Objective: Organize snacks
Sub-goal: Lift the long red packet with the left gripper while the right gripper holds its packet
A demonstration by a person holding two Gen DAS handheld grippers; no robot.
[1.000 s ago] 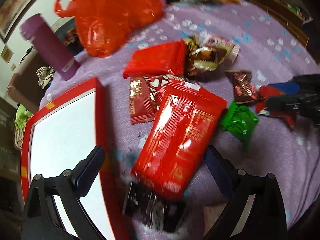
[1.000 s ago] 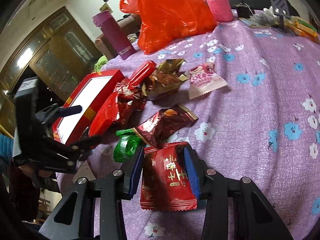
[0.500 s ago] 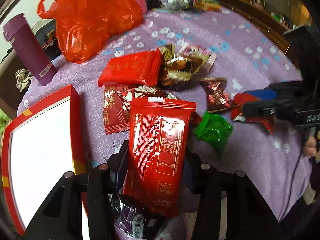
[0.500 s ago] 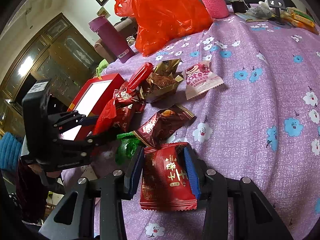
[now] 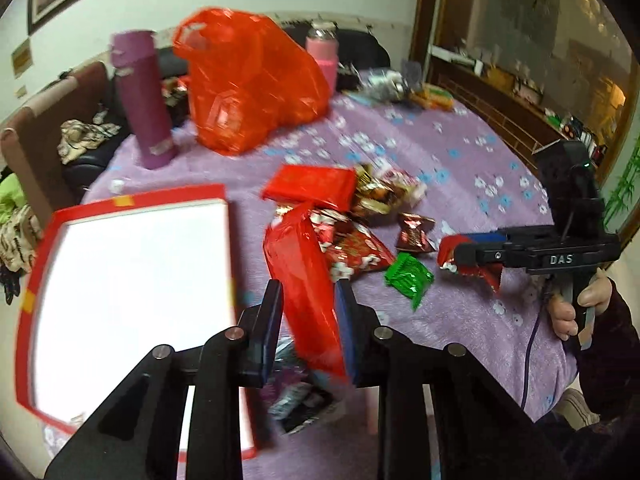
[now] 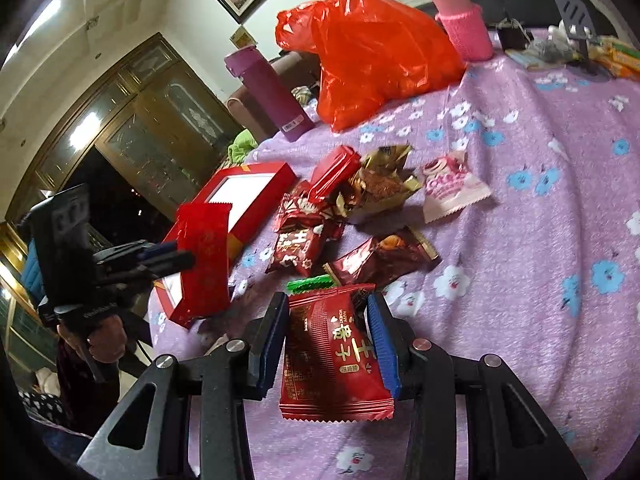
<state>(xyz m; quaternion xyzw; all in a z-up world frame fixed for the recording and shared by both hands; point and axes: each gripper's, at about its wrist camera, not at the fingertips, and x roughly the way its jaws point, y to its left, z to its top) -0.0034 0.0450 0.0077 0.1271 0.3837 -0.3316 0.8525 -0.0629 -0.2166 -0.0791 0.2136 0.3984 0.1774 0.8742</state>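
Note:
My left gripper (image 5: 307,296) is shut on a long red snack packet (image 5: 304,280) and holds it lifted above the table, just right of the red box with a white inside (image 5: 128,280). The packet also shows in the right wrist view (image 6: 204,260), in front of the box (image 6: 256,188). My right gripper (image 6: 328,312) is shut on a dark red packet with gold characters (image 6: 332,356), lifted off the purple cloth. It also shows in the left wrist view (image 5: 460,254). Several snacks (image 6: 360,196) lie piled in the middle.
A red plastic bag (image 5: 248,80), a purple flask (image 5: 144,100) and a pink bottle (image 5: 322,56) stand at the back of the flowered purple tablecloth (image 6: 540,240). A green packet (image 5: 408,276) lies between the grippers. A dark packet (image 5: 304,400) lies under my left gripper.
My left gripper closed on the long red packet and lifted it off the pile, tilting it on edge. My right gripper raised its dark red packet off the cloth.

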